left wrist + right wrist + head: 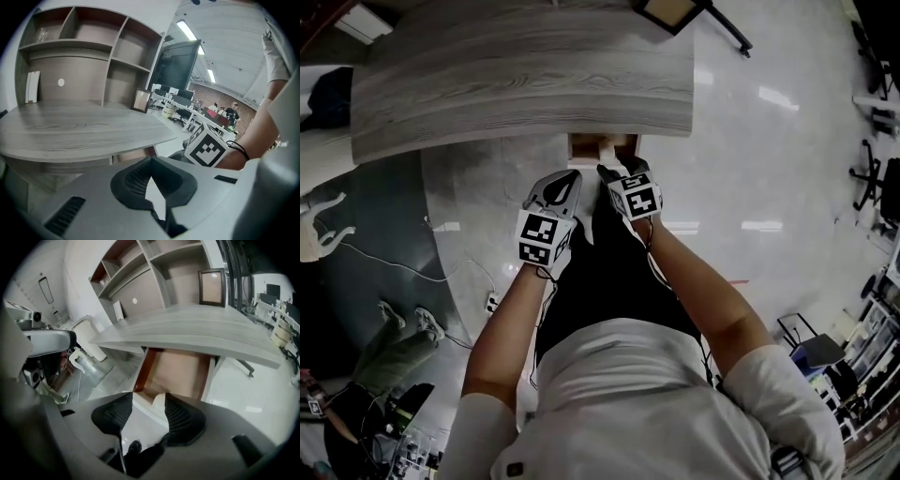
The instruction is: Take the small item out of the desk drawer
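Small item: pale piece, lodged at the front end of the open desk drawer, beneath the grey wood-grain desk top.

Handling, judged: probably light and rigid, with a smooth face that might slip. It was best pinched across its narrow width, from above, clear of the drawer wall.

Right gripper: jaws spread wide, nothing between the pads, aimed down at the item and apart from it.

Left gripper: tips pressed together, empty, beside the right one.

Not established: the item's lower part was cut off by the right gripper's body. Its shape and material were too small to tell. The drawer's rear lay hidden under the desk top.
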Available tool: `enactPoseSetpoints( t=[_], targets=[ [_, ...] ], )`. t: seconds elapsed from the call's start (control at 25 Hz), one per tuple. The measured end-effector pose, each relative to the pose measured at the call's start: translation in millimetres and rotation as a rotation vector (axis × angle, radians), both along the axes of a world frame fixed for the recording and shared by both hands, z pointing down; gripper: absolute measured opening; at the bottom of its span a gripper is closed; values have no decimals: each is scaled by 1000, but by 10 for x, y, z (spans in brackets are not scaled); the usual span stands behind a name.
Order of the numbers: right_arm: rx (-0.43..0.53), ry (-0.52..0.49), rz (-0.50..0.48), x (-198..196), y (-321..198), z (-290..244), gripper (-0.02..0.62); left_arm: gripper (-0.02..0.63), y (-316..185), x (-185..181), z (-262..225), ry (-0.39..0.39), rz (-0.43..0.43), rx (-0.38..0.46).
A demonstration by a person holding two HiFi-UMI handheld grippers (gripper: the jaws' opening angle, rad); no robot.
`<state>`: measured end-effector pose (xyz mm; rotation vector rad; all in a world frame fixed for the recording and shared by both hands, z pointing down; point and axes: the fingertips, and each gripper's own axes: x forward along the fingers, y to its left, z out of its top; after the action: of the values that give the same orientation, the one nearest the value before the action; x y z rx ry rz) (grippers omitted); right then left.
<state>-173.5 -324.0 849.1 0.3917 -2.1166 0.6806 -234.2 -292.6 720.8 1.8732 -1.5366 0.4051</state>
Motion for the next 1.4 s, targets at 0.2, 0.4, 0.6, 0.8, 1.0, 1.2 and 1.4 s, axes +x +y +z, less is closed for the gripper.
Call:
enactPoseSetpoints(
  t=[0.2,0.4,0.6,0.8,1.0,1.2,1.4],
  targets=[
    [-36,35,41,29,-119,352,221,15,-141,-29,260,8,-15,-29],
    [-51,79,41,-45,-174,594,229,15,-169,-123,443,12,-18,-39],
    [-80,135,36,-90,-164,798,233,15,-177,-185,552,21,-28,-53],
    [-80,181,10,-81,-174,892,233,15,-198,-126,580,28,-17,-57],
    [-84,221,-30,-118,-156,999,190,15,-194,-162,639,37,-20,-59],
    [-65,220,-53,-139,-164,965,172,15,-198,-172,617,39,-19,-55],
    [-43,210,-63,-139,-145,846,164,15,-131,-216,517,35,-23,-45]
  ],
)
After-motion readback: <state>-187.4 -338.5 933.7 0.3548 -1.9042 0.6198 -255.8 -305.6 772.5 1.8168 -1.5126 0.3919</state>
